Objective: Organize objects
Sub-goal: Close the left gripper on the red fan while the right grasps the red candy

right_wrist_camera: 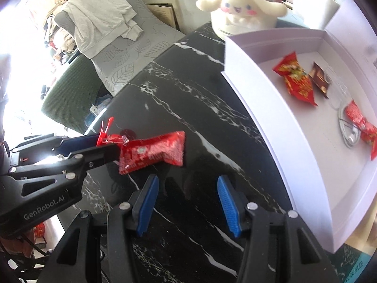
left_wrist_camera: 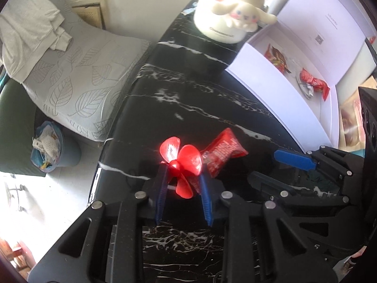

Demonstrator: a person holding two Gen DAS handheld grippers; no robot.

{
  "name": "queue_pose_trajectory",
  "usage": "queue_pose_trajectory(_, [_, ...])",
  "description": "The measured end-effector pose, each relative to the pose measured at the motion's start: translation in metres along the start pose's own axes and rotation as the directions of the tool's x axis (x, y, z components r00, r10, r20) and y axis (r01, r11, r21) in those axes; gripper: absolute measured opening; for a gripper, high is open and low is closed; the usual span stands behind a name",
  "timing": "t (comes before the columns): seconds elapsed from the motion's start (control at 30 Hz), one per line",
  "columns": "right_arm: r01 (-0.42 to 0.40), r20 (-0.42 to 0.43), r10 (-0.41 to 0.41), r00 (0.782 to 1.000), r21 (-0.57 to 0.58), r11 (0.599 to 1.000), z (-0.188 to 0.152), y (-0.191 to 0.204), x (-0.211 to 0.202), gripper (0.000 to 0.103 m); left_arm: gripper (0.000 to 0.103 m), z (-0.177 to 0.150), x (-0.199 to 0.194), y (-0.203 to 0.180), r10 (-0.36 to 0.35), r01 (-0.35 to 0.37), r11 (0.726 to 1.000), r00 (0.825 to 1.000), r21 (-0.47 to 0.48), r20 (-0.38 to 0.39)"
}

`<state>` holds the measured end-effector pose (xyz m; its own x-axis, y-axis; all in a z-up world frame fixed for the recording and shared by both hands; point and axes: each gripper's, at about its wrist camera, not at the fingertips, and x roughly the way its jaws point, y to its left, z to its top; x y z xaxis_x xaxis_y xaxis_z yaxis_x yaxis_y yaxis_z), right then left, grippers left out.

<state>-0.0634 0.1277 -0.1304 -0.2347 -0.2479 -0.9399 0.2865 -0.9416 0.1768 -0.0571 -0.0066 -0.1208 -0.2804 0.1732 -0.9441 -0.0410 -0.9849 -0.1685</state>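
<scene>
left gripper (left_wrist_camera: 182,176): fingers clenched on red propeller (left_wrist_camera: 180,162) | right gripper (right_wrist_camera: 188,202): fingers released, nothing held | risk: red snack packet (right_wrist_camera: 153,152), touching the propeller, may be dragged off tabletop (right_wrist_camera: 200,108) during lift toward white box (right_wrist_camera: 271,122)

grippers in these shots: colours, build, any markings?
Both match: matte black linkage arms with round silver pivot pins and cut-out slots. Left gripper and right gripper each carry two blue finger pads with a ribbed, textured face. White "GenRobot.AI" lettering shows on the left gripper's body in the right wrist view. No cables or sleeves clearly visible.
</scene>
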Motion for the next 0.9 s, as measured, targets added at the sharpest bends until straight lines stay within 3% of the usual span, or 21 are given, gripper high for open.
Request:
queue_pose_trajectory(0.13, [0.001, 0.012, 0.000, 1.000, -0.051, 0.999, 0.007, 0.009, 0.004, 0.053, 0.025, -0.003, -0.004, 0.012, 0.000, -0.001, 0.999, 1.000, -0.046, -0.002])
queue_pose_trajectory(0.27, [-0.024, 0.014, 0.025, 1.000, -0.048, 0.999, 0.011, 0.016, 0.009, 0.075, 0.025, -0.009, -0.006, 0.020, 0.014, -0.014, 0.997, 1.000, -0.070, -0.009])
queue_pose_trajectory(0.37, [-0.020, 0.029, 0.022, 0.999, -0.053, 0.998, 0.013, 0.022, 0.012, 0.078, 0.025, -0.014, -0.007, 0.027, 0.013, -0.014, 0.995, 1.000, -0.097, -0.015])
queue_pose_trajectory(0.57, [-0.019, 0.053, 0.026, 0.998, -0.130, 0.991, 0.015, 0.031, 0.015, 0.080, 0.024, -0.018, -0.005, 0.041, 0.008, -0.010, 0.992, 1.000, -0.128, -0.020])
queue_pose_trajectory(0.9, [-0.024, 0.050, 0.035, 0.998, -0.207, 0.978, 0.020, 0.046, 0.024, 0.080, 0.025, -0.015, -0.001, 0.042, 0.008, -0.008, 0.999, 1.000, -0.053, 0.001])
